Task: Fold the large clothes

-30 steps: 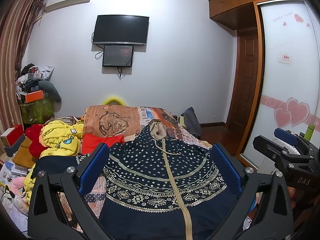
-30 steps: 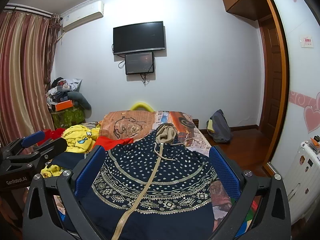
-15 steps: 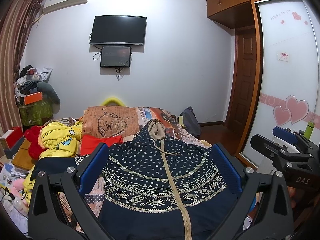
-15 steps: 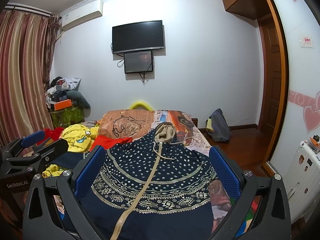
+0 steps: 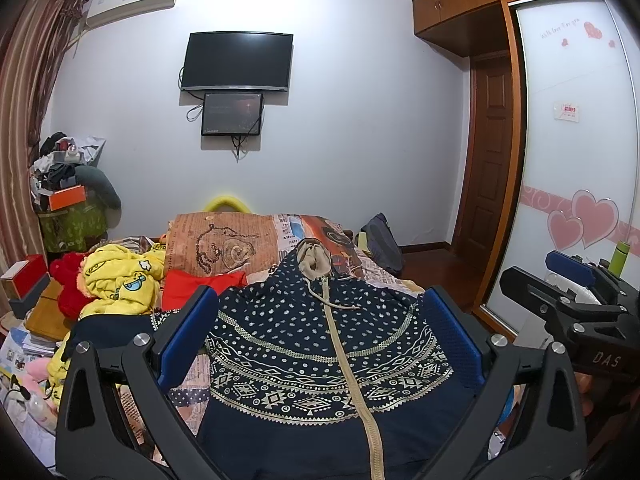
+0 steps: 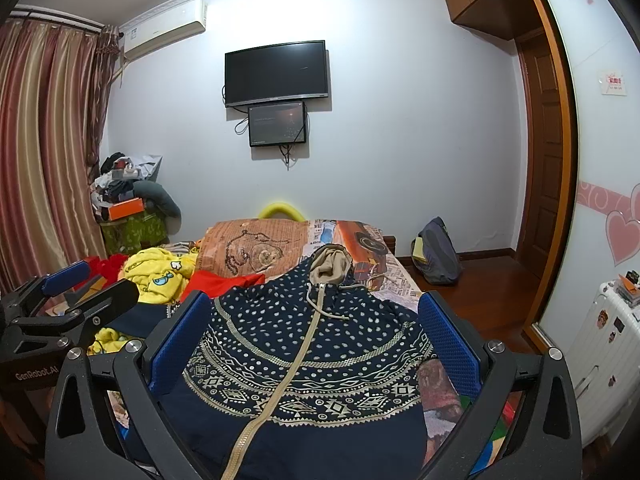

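Note:
A navy zip hoodie (image 5: 320,344) (image 6: 304,352) with gold dots, geometric bands and a beige-lined hood lies flat on the bed, hood toward the far wall. My left gripper (image 5: 320,316) hovers open above its lower half, blue pads wide apart and empty. My right gripper (image 6: 316,316) also stands open over the hoodie with nothing held. The right gripper (image 5: 576,280) also shows at the right edge of the left wrist view; the left gripper (image 6: 76,280) shows at the left edge of the right wrist view.
A yellow cartoon-print garment (image 5: 116,284), a red cloth (image 5: 200,284) and a folded brown print blanket (image 5: 224,244) lie at the bed's (image 6: 400,280) left and far end. Cluttered boxes (image 5: 64,200) stand left. A backpack (image 6: 438,252), wooden door (image 6: 544,152) and white suitcase (image 6: 608,352) are right.
Both views shifted only slightly; the grippers stay open above the hoodie, and the garment has not moved.

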Tool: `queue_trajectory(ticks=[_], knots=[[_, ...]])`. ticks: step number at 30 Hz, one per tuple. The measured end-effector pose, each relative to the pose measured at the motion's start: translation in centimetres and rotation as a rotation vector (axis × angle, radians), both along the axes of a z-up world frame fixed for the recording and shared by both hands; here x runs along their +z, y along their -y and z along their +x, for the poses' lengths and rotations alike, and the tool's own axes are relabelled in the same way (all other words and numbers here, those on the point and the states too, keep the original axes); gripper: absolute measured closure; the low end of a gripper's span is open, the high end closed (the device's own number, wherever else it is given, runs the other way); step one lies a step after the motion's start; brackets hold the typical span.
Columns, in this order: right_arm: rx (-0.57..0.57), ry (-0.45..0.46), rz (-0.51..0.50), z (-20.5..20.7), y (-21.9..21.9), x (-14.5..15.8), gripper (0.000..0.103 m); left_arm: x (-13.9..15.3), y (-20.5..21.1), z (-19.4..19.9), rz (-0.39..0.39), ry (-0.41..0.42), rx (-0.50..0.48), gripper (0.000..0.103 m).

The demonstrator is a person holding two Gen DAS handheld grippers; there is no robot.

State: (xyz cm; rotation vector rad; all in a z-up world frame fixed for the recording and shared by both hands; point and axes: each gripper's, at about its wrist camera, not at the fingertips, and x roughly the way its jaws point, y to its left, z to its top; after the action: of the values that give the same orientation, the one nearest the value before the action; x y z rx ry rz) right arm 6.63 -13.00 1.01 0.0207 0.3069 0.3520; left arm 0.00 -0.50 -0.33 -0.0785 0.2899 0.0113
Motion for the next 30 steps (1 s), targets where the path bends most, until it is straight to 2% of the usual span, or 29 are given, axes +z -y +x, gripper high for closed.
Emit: queue_trajectory(ticks=[21, 30], knots=[[-0.006, -0.019, -0.008, 0.7, -0.3, -0.4, 0.0, -0.3, -0.1, 0.8, -0.001, -0.014, 0.003, 0.0], [0.002, -0.05, -0.015, 2.3, -1.1, -0.8, 0.0, -1.0, -1.6, 2.3, -0.017, -0.038, 0.041, 0.0]])
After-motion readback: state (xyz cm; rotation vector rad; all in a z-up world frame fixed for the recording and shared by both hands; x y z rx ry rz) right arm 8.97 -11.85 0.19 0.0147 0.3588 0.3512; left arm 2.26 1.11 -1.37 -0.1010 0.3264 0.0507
